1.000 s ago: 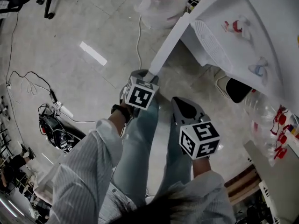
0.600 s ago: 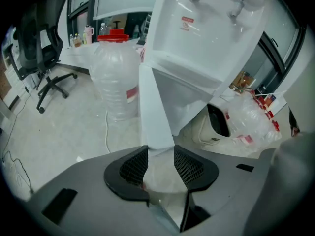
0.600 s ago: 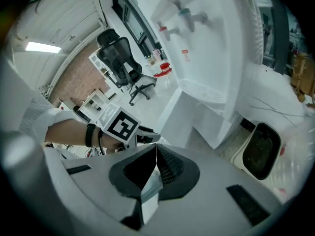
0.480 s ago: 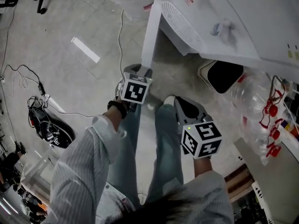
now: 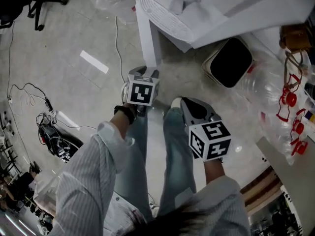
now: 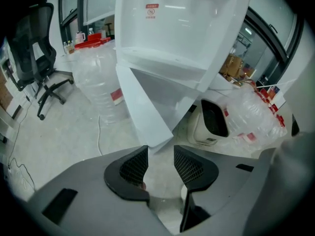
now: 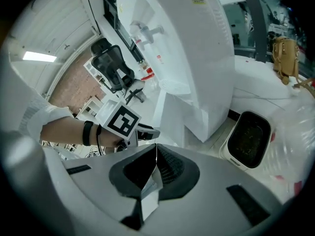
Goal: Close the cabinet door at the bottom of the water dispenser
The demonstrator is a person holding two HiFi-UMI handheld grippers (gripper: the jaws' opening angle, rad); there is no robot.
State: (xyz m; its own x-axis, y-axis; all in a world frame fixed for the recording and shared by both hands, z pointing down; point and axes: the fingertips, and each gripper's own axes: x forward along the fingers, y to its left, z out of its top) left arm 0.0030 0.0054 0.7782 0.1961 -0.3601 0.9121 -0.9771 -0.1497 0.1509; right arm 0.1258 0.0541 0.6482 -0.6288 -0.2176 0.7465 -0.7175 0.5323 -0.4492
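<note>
The door [image 5: 147,38] sticks out over the floor [image 5: 64,87] — left of it is open room, just a thin cord [image 5: 117,38]. Right of it, a bin [image 5: 229,63] and bottles [image 5: 268,100] crowd in.

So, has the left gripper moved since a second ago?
Yes. In the head view the left gripper has drawn closer to the bin beside the water dispenser, keeping at the cabinet door's free edge.

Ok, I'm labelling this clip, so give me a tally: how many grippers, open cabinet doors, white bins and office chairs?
grippers (left gripper, right gripper): 2
cabinet door, open: 1
white bin: 1
office chair: 1
total: 5
</note>
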